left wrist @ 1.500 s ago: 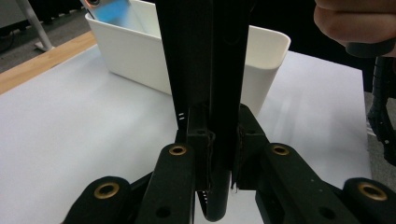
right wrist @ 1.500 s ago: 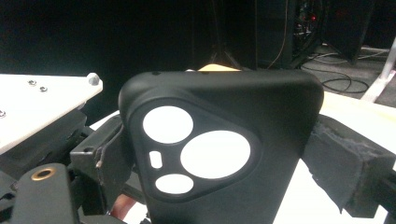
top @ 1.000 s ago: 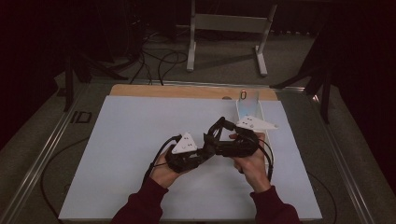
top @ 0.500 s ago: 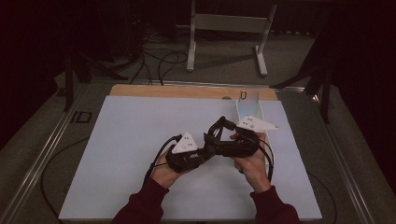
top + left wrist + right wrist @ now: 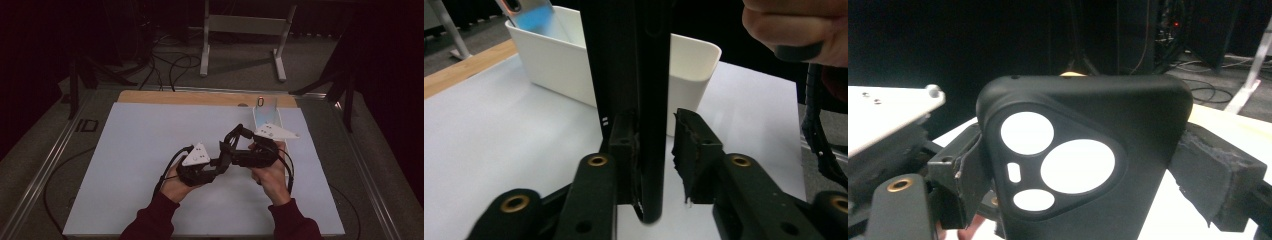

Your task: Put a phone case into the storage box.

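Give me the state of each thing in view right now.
Phone case: black, empty, camera cutouts open, held up off the table.
Right gripper: shut on the phone case's sides.
Left gripper: open, one pad against the case's edge.
White bin: upright on the table, contents hidden.

Phone case [image 5: 1088, 165] before bin [image 5: 569, 65] on table [image 5: 125, 150]
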